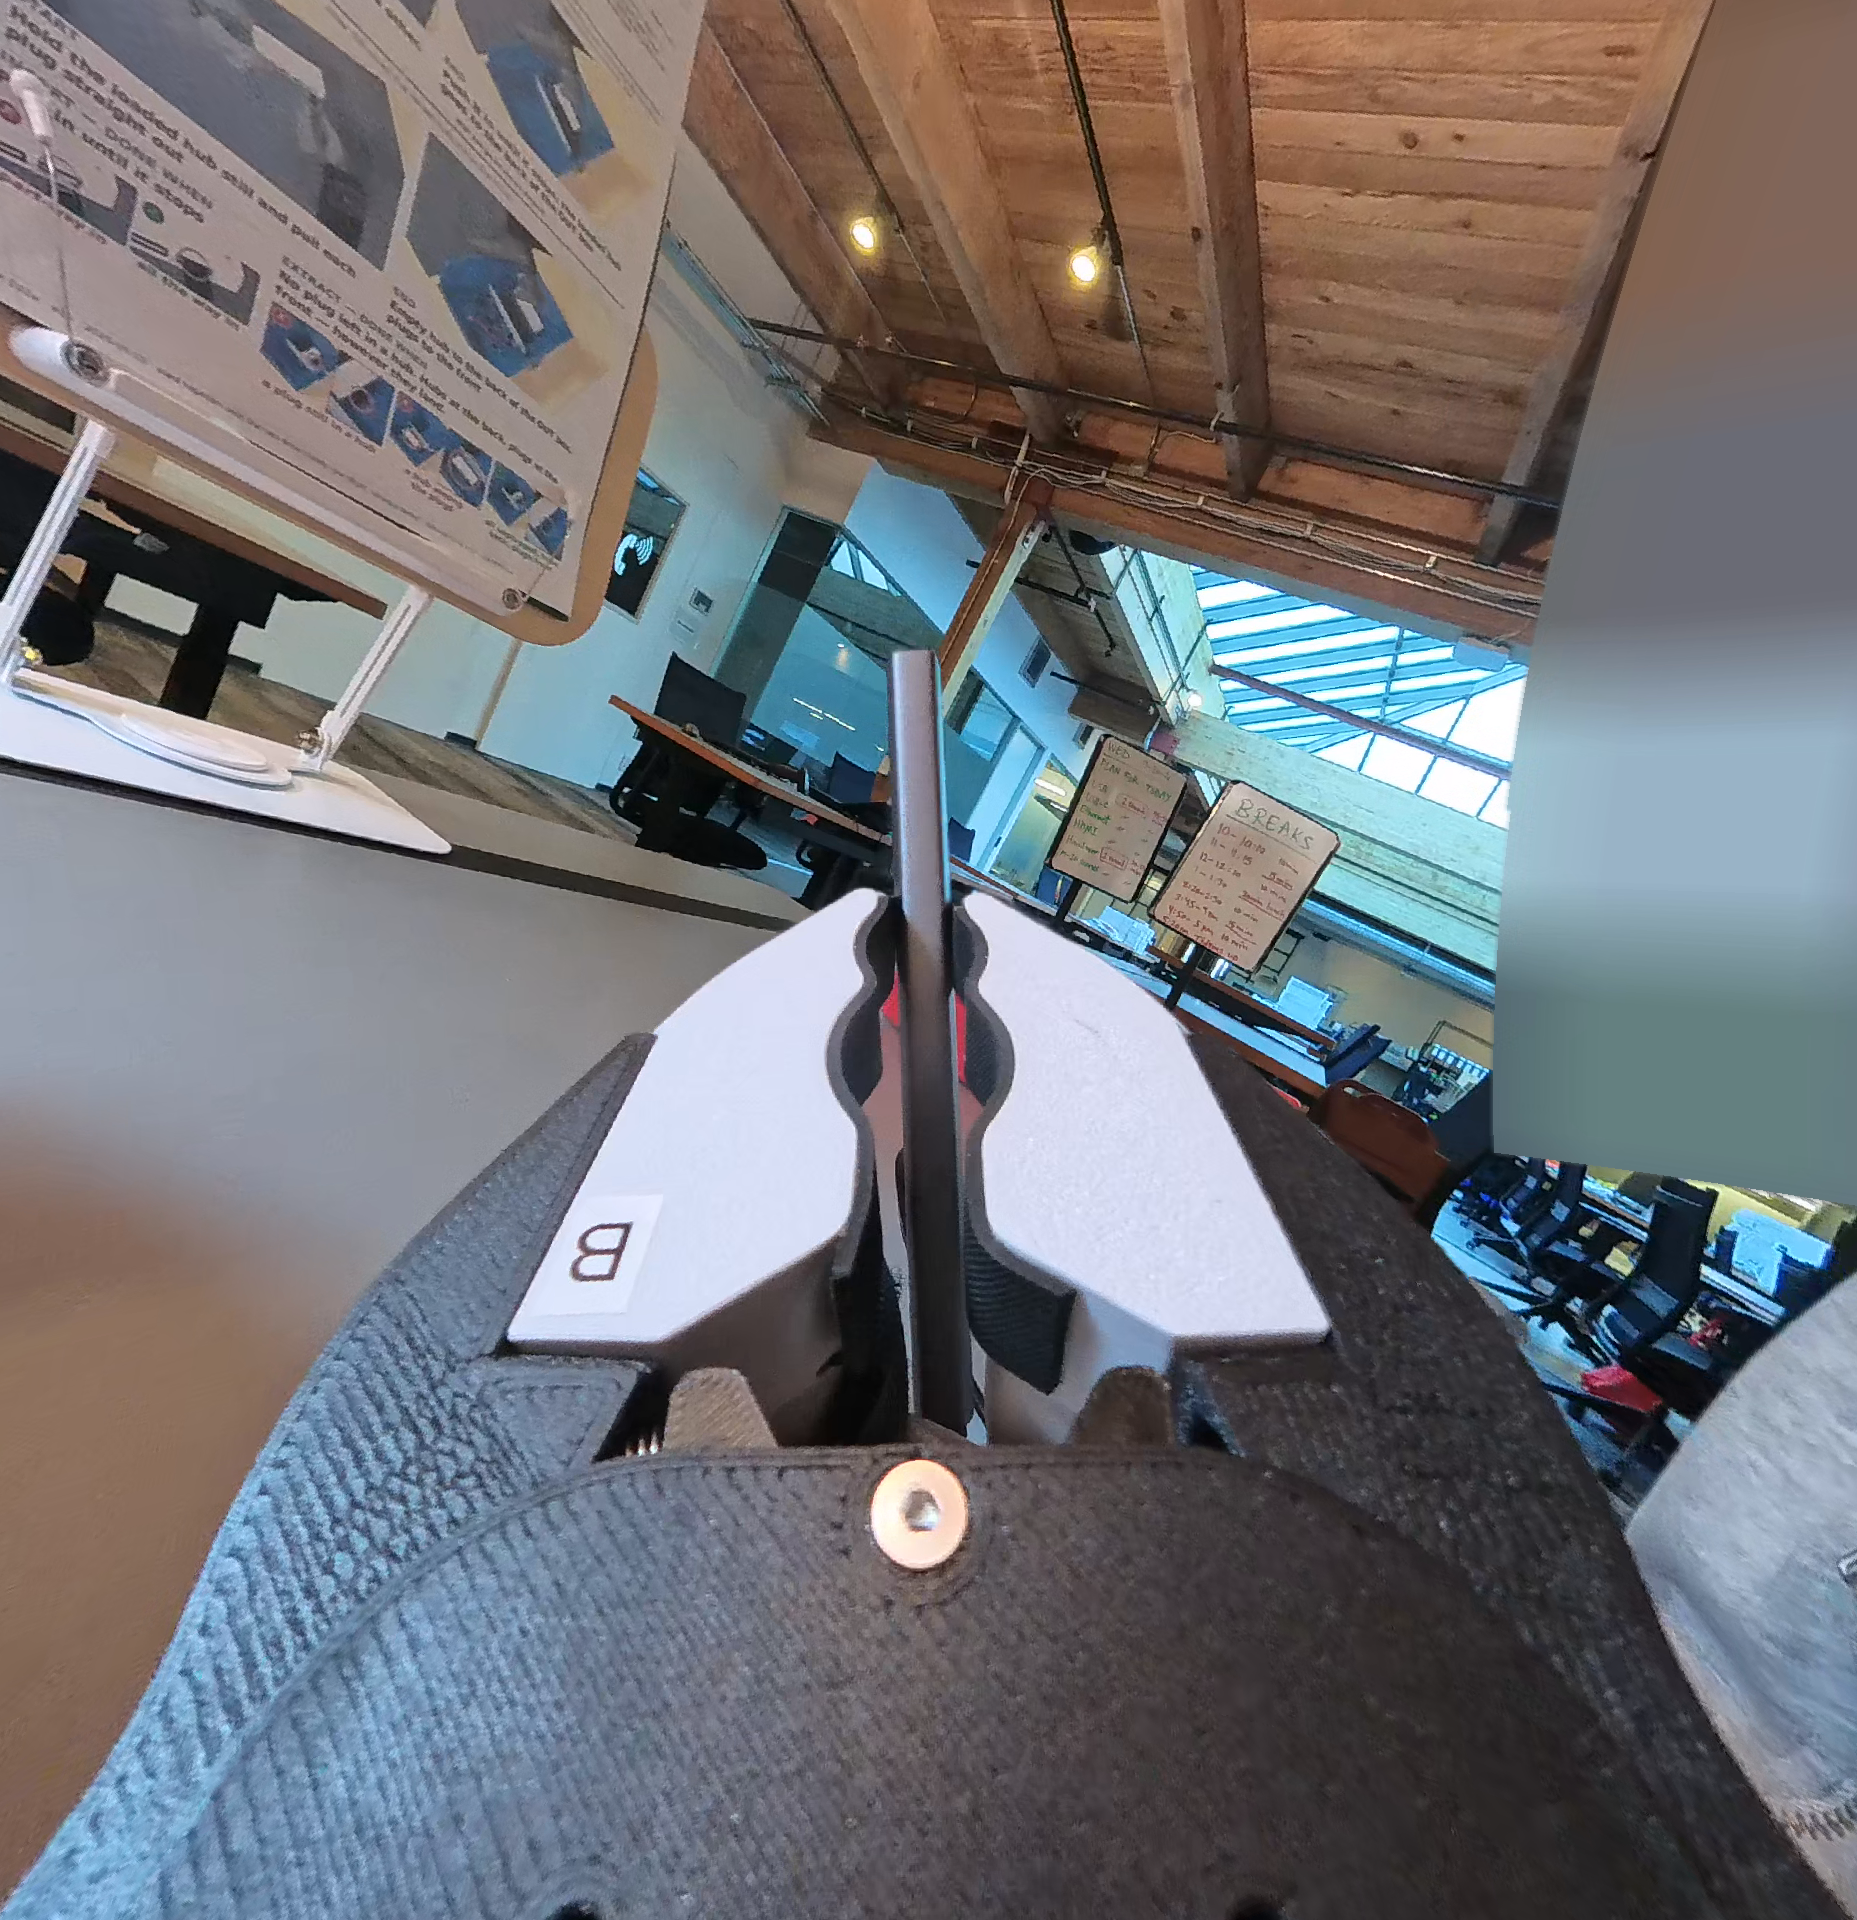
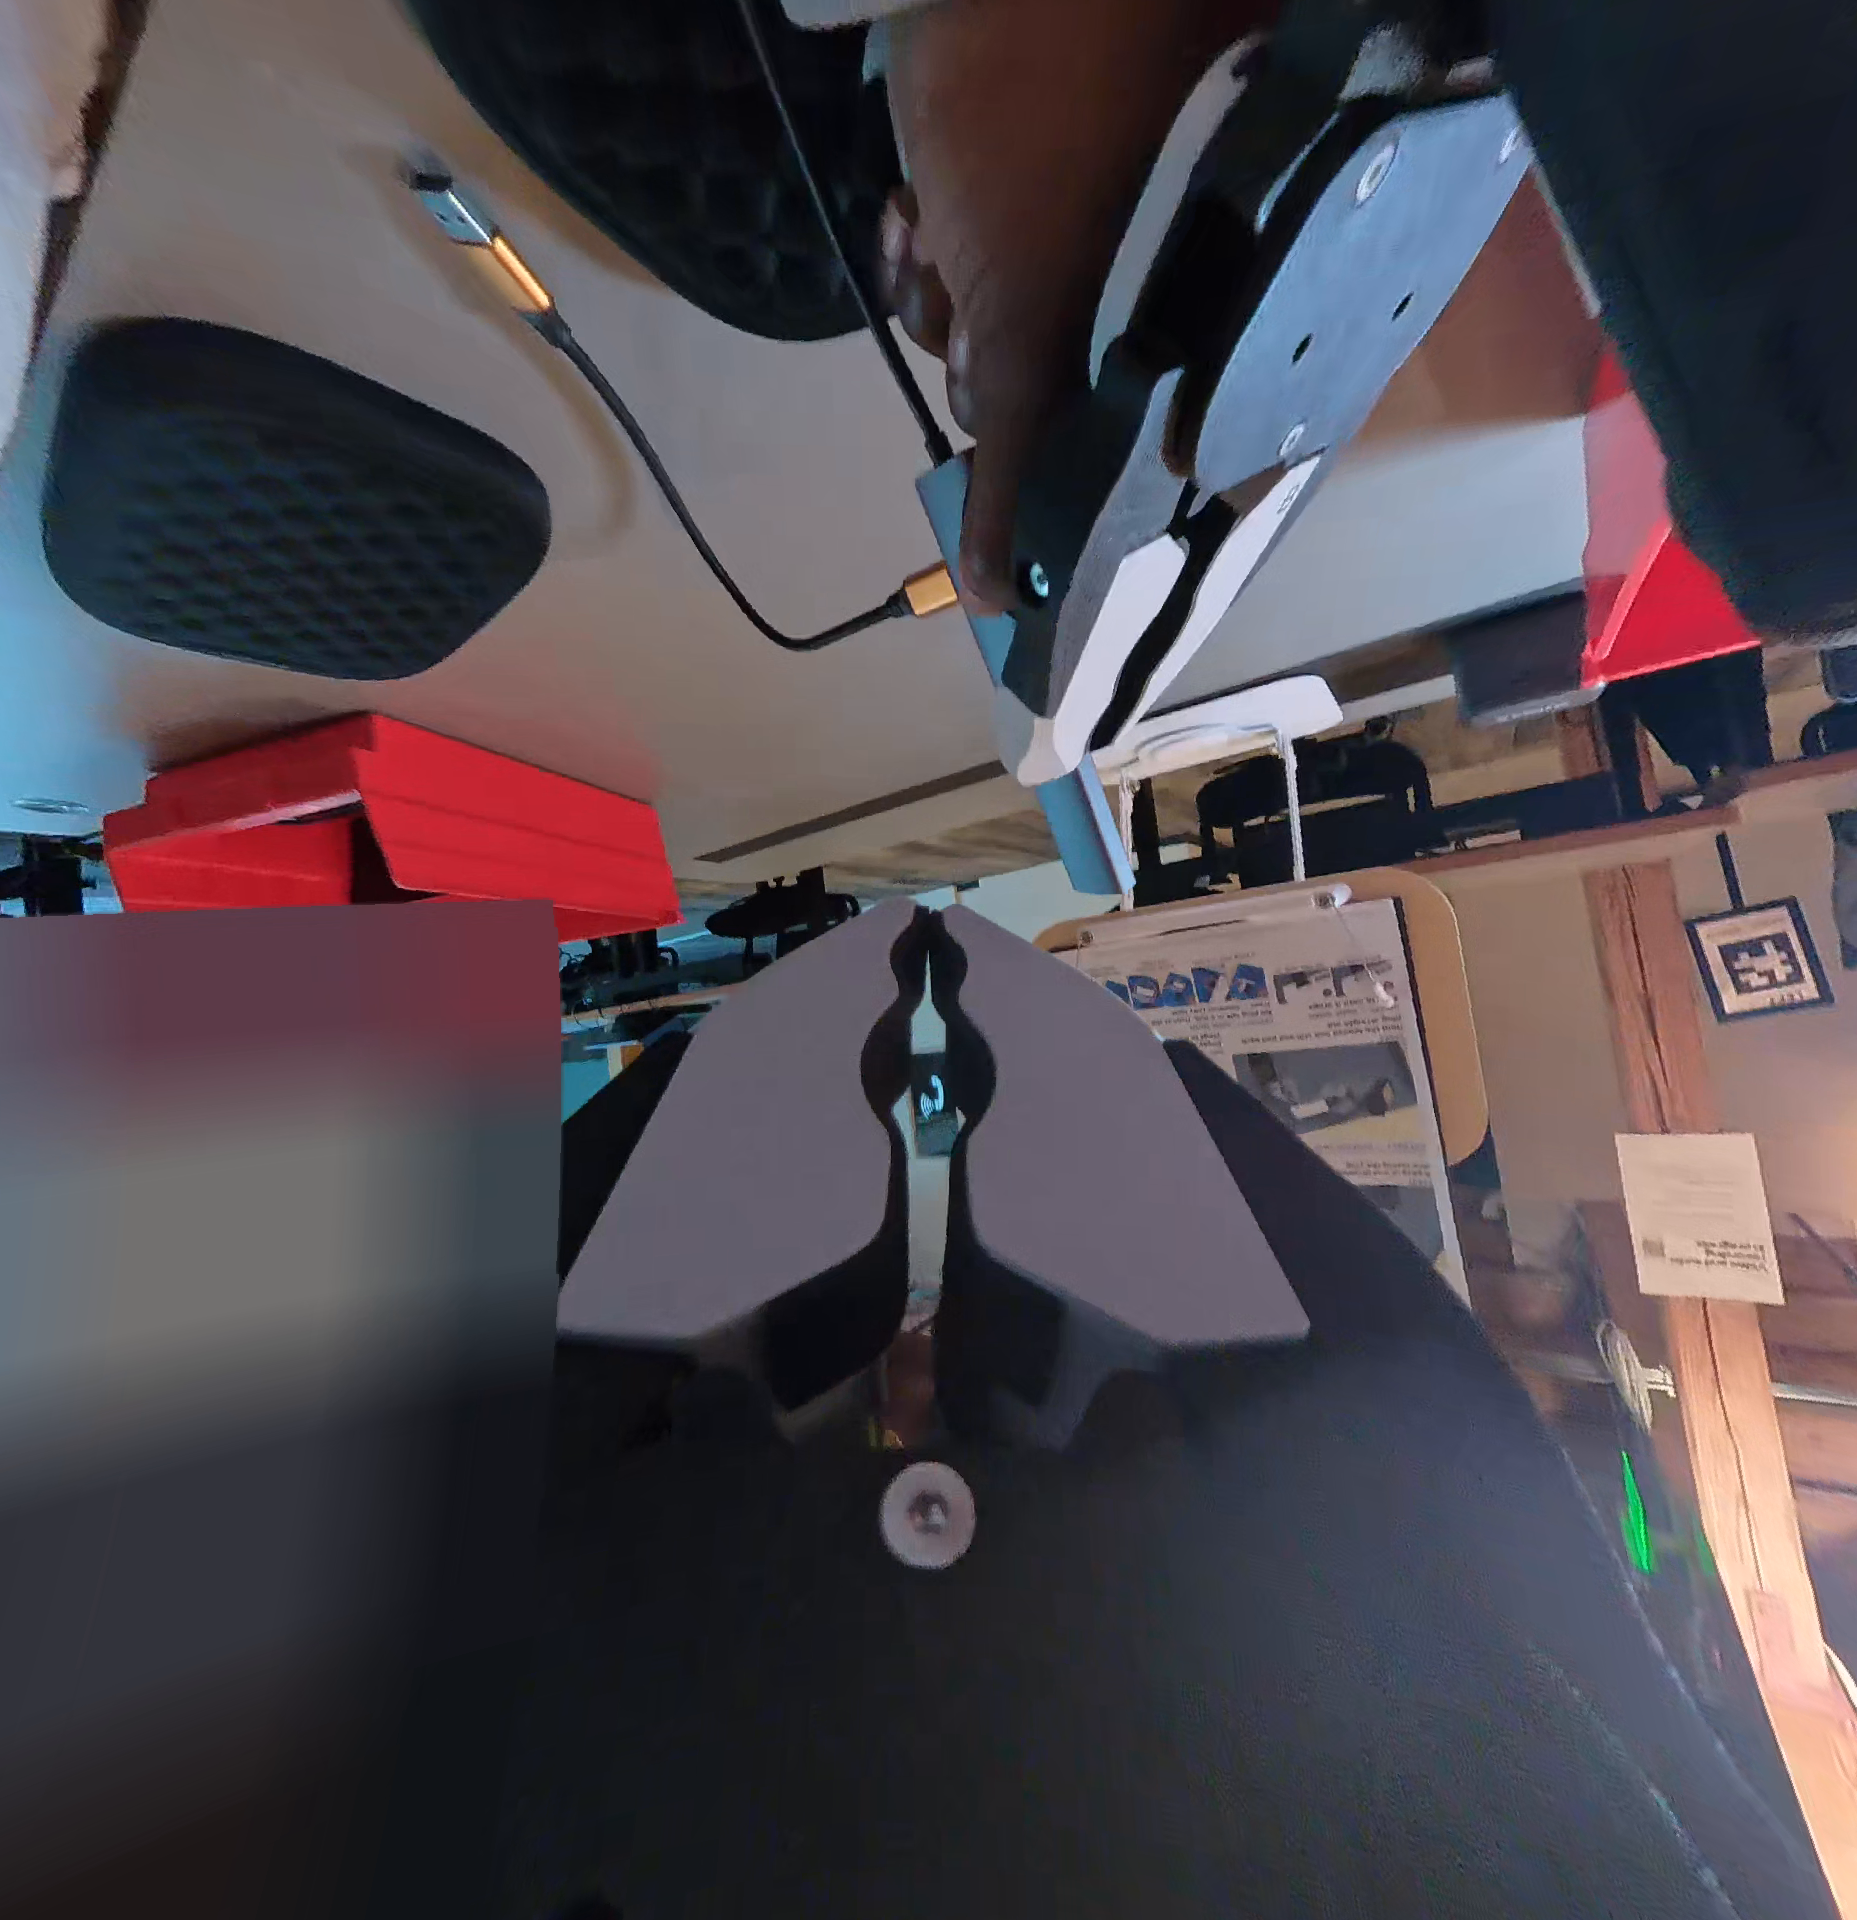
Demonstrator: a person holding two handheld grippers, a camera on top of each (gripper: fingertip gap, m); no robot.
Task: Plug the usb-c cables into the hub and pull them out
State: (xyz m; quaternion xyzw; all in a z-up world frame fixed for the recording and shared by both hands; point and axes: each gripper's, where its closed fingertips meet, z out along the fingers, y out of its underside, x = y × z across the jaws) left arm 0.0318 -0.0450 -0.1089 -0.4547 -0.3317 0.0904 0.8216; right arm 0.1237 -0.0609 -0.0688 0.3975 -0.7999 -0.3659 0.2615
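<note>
My left gripper (image 1: pixel 919 914) is shut on the grey hub (image 1: pixel 916 790), seen edge-on as a thin dark slab that sticks out past the fingertips. The right wrist view shows this gripper (image 2: pixel 1069 753) farther off, clamped on the blue-grey hub (image 2: pixel 1088 831), held up off the table. A gold-tipped plug (image 2: pixel 929 592) on a black braided cable (image 2: pixel 685 499) sits in the hub's side. The cable's other plug (image 2: pixel 488 234) lies loose on the table. A second black cable (image 2: pixel 862 301) leaves the hub's end. My right gripper (image 2: pixel 926 920) is shut, tips touching, with nothing between them.
The right wrist view is upside down. Two black mesh pads (image 2: pixel 290 499) and red bins (image 2: pixel 404 821) sit on the pale table (image 1: pixel 280 987). An instruction board on a white stand (image 1: pixel 311 260) stands at the table's far side. A hand (image 2: pixel 997 312) holds the left gripper. One gripper's finger ends stand about 10 centimetres off the other's.
</note>
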